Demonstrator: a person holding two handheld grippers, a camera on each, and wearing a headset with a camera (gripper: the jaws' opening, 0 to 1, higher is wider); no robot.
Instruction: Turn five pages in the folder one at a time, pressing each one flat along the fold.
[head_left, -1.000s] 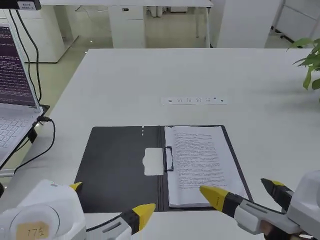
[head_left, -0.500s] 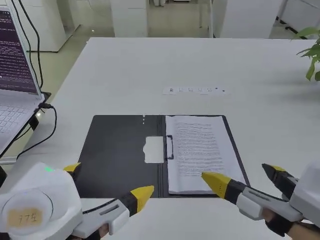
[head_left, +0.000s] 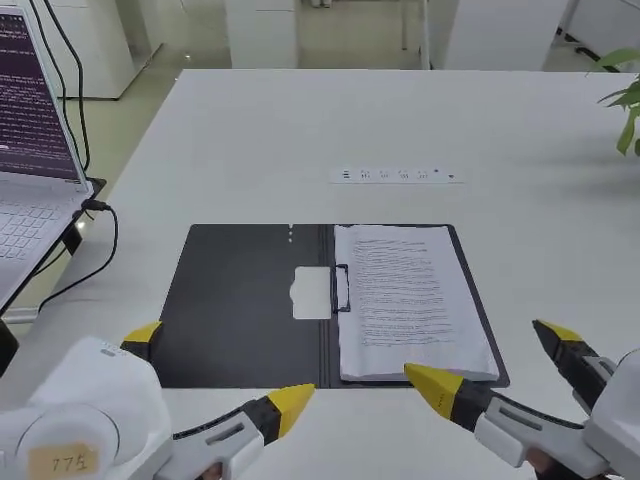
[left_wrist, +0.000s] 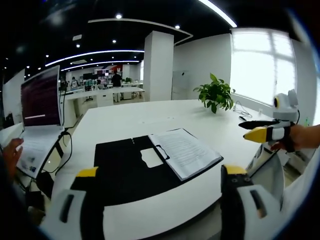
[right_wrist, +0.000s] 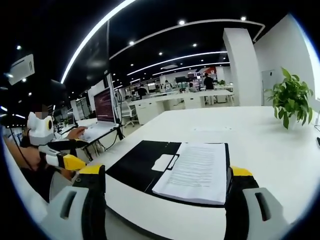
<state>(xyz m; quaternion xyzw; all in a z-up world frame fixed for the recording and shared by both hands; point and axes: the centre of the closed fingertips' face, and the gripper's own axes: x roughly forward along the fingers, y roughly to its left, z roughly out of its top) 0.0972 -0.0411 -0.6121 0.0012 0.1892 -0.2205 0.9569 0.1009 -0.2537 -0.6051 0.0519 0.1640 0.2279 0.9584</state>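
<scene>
Lying open and flat near the front edge of the wide white table (head_left: 300, 130): a black hard-cover folder (head_left: 240, 310). Left cover bare save for a white tab at the spine clip (head_left: 312, 293); right half carrying a neat stack of printed white pages (head_left: 410, 295). No page lifted yet, by the look of it.

Hovering just short of the folder's near edge, apparently not touching it: the white left gripper with yellow-tipped jaws (head_left: 217, 368), spread wide and empty, and the matching right gripper (head_left: 488, 355), likewise spread wide, nothing between the jaws.

Farther out, a white power strip (head_left: 397, 175), an open silver laptop (head_left: 35, 120) at the left, a green potted plant (head_left: 625, 100) at the right.

Likely trouble: pinching several sheets at once off so tight a stack, creasing a corner with hard tips, or dragging the light folder across the smooth table if left unpinned.
</scene>
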